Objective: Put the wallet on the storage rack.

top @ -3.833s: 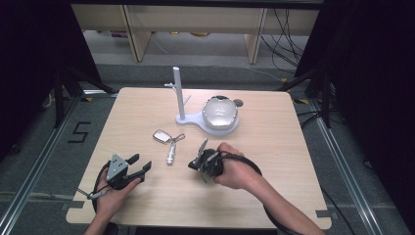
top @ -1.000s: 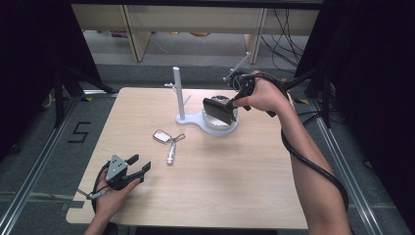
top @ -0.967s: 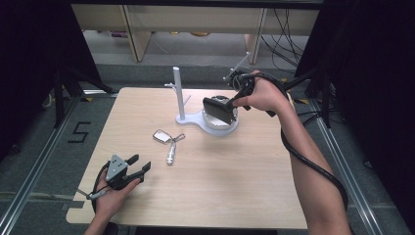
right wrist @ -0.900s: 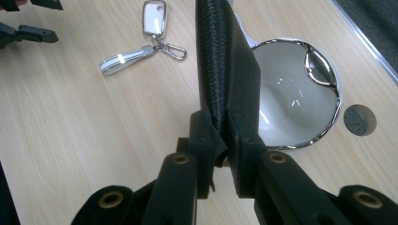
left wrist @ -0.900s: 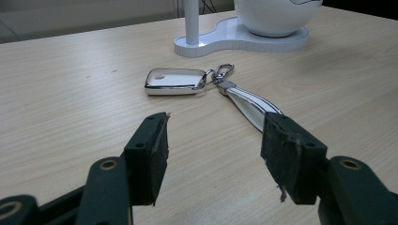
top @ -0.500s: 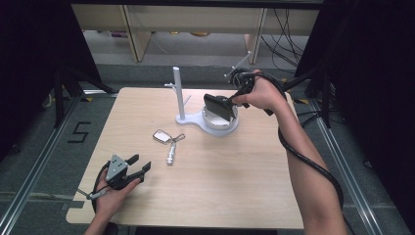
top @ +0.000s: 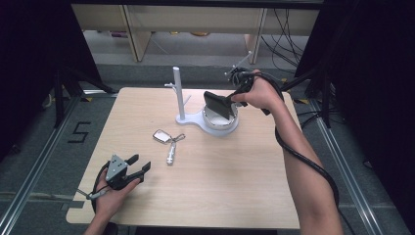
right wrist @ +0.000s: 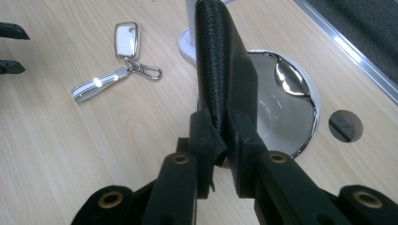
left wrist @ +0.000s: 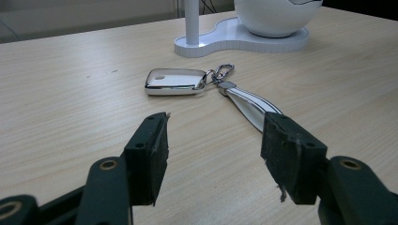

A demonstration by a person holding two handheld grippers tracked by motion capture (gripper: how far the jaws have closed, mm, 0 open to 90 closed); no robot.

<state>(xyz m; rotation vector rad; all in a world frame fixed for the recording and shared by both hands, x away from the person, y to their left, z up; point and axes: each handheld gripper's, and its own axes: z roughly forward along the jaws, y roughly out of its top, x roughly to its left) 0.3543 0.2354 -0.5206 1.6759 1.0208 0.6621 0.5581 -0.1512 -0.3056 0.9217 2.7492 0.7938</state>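
Observation:
A black textured wallet (top: 218, 104) hangs tilted over the white bowl (top: 220, 122) of a white stand at the table's back middle, with my right gripper (top: 230, 100) shut on its edge. In the right gripper view the wallet (right wrist: 218, 61) rises from between the closed jaws of that gripper (right wrist: 224, 126), above the bowl's chrome inside (right wrist: 281, 108). My left gripper (top: 139, 164) rests open at the front left, nothing between its fingers. In the left gripper view its jaws (left wrist: 213, 140) point at a silver key fob (left wrist: 173, 80) and its white strap (left wrist: 248, 105).
The stand's upright white post (top: 179, 93) rises left of the bowl. The key fob (top: 160, 136) and strap (top: 170, 154) lie mid-table. A round cable hole (right wrist: 345, 125) sits in the tabletop beside the bowl. Shelving stands beyond the far edge.
The right gripper has gone from the middle of the table to above the bowl, carrying the wallet, and in the last second it hardly shifted. The left gripper has stayed put.

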